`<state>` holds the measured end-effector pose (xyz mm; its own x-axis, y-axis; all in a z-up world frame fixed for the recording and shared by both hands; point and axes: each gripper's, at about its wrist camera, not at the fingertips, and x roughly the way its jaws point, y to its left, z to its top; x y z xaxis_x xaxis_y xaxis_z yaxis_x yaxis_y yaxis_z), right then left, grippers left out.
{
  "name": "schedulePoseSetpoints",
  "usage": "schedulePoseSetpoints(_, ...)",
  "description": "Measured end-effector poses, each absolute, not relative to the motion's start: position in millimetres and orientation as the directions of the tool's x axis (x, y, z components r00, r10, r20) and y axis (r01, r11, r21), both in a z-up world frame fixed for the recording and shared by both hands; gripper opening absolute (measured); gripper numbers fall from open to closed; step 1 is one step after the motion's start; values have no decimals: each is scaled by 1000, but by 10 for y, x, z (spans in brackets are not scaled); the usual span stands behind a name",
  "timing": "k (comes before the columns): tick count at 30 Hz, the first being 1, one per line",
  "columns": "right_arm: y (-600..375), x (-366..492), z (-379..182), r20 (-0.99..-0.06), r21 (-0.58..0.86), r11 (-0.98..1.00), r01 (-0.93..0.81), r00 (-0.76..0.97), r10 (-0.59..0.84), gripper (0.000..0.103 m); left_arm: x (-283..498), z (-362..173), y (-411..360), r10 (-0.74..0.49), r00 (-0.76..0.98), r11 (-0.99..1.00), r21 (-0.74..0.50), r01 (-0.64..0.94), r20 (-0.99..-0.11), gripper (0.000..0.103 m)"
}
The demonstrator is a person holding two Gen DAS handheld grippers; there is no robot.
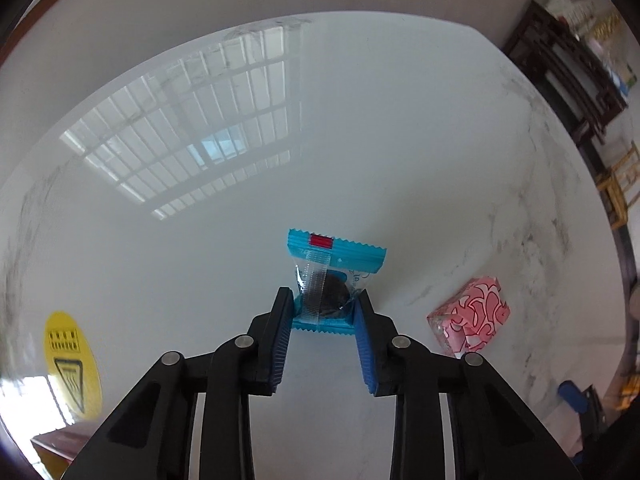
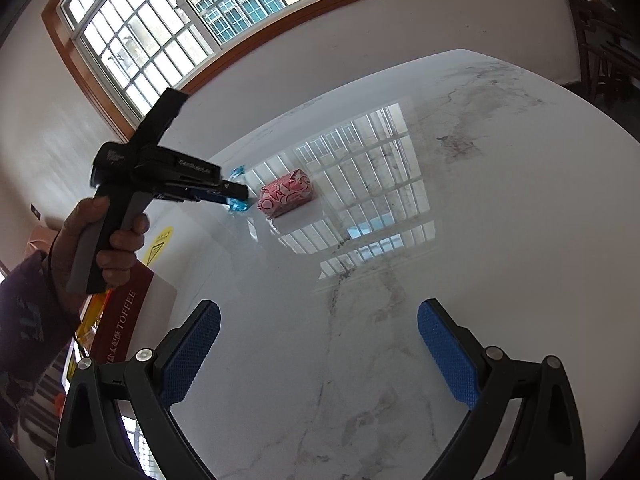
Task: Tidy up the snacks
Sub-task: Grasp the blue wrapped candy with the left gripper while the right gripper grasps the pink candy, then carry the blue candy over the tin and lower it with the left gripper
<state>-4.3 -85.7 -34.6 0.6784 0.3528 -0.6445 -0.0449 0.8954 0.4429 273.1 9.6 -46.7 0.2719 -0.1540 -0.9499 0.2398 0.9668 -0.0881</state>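
In the left wrist view, the left gripper (image 1: 324, 300) has its jaws clenched on the near end of the blue snack packet (image 1: 334, 276) at lower centre, its long axis running away up the frame. The pink snack (image 1: 470, 316) lies to the lower right on the surface (image 1: 400, 140).

In the right wrist view, the right gripper (image 2: 318, 344) stands released and holds nothing, well apart from both snacks at centre left.

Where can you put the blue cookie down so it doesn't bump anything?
Most of the white table is bare: the wide stretch right of the pink candy box, and the patch before the open right gripper. It is crowded where the left gripper holds the blue cookie packet beside that box, and by the toffee box.
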Motion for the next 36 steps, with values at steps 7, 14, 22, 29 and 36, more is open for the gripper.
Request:
schedulePoseSetpoints(7, -854, -38, -350, -646, 440, 897, -38, 680, 346, 98, 2280, -211, 474, -249, 333, 968, -224, 111, -910, 29)
schedulePoseSetpoints(14, -764, 142, -358, -673, 391, 920, -23, 675, 303, 100, 1557, -71, 685, -299, 338, 952, -302, 44, -892, 29)
schedulePoseSetpoints(22, -409, 804, -355, -711, 314, 947, -71, 643, 284, 100, 990, -60, 791, -324, 315, 942, -335, 21, -892, 29)
schedulePoseSetpoints(29, -98, 1312, -358, -758, 200, 973, -117, 611, 229, 100, 749, -4, 816, -331, 313, 939, -343, 18, -890, 29)
schedulePoseSetpoints(36, 39, 1324, -335, -769, 110, 981, -160, 611, 186, 47, 630, 45, 842, -329, 325, 939, -342, 18, -887, 29)
